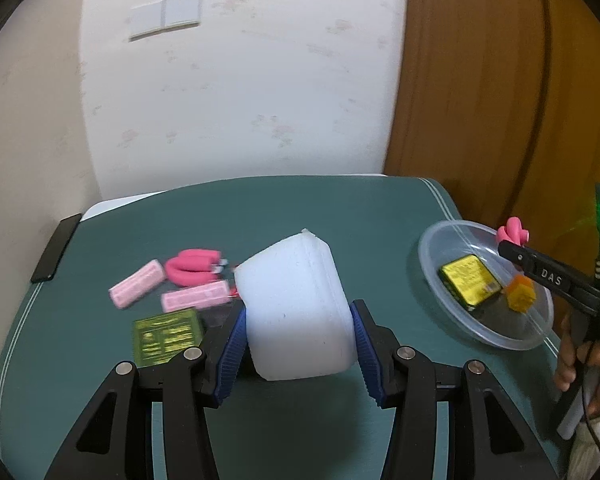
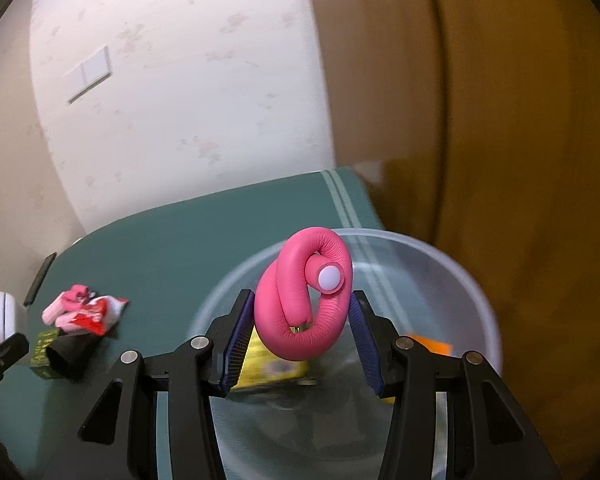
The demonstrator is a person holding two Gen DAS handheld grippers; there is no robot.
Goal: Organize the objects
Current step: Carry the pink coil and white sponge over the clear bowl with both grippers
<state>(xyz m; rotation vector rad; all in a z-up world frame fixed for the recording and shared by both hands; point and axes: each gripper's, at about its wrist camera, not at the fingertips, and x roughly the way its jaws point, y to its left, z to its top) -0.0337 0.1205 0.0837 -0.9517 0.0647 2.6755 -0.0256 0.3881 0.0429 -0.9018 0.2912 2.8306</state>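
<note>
The dark green tabletop (image 1: 308, 216) carries everything. At its right end sits the clear round plastic bowl (image 1: 440, 240), already holding a yellow flat packet (image 1: 466, 282) and a small orange block (image 1: 521, 298).

The left tool (image 1: 298, 340) is clamped on a tilted white translucent plastic tub (image 1: 296, 304), held clear of the loose pieces behind it: a second pink roller (image 1: 192, 266), two pale pink wrapped bars (image 1: 136, 289) and a green-and-gold flat packet (image 1: 168, 334).

The right tool (image 2: 302, 334) is clamped on a pink foam roller twisted into a knot (image 2: 304, 300), hanging above the bowl.

To do this well, I would bring the roller low over the bowl's bare part, away from the packet, before parting the pads; springy foam may bounce out from height. Keep the tub level and away from the bowl meanwhile.
</note>
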